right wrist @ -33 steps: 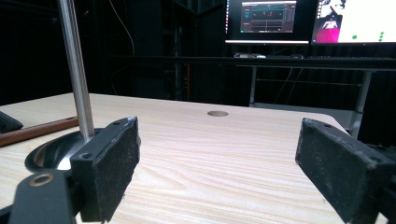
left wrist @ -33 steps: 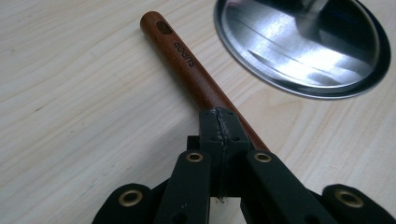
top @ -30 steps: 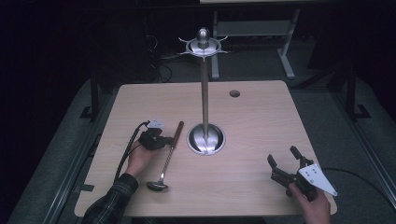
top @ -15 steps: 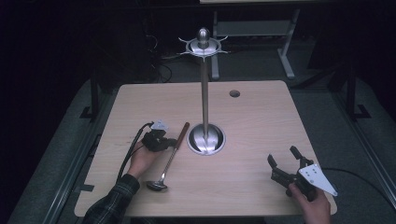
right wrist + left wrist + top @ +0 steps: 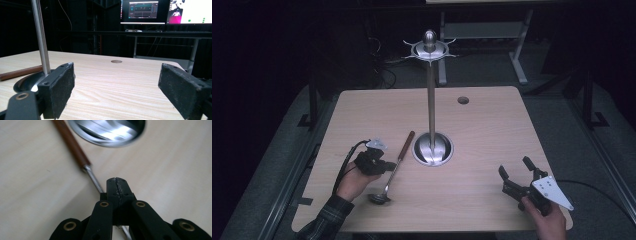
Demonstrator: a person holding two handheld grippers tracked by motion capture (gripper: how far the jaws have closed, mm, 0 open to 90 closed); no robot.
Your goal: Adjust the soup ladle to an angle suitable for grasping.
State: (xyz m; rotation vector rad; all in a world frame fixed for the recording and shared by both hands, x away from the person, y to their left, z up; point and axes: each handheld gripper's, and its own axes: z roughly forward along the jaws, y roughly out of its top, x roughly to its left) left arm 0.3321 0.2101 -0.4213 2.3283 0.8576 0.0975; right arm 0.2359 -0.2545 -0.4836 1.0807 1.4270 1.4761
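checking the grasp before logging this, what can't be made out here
- Left claw on the ladle: left gripper view has its jaws meeting over the metal shank, hiding the contact itself.
- Ladle bowl: small and dim in the high view.
- Stand top: cut off by the right gripper view's upper edge.

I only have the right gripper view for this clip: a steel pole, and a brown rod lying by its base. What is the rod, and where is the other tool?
Observer: The rod is the wooden handle of a ladle. It lies flat on the table, bowl end toward the person.
Reviewer: And the left tool?
Observer: The left tool is closed at the ladle's metal shaft, just below the handle, and appears to pinch it.
Reviewer: What is at the top of the pole?
Observer: The stand ends in a round cap ringed with small hooks, and nothing hangs from them.
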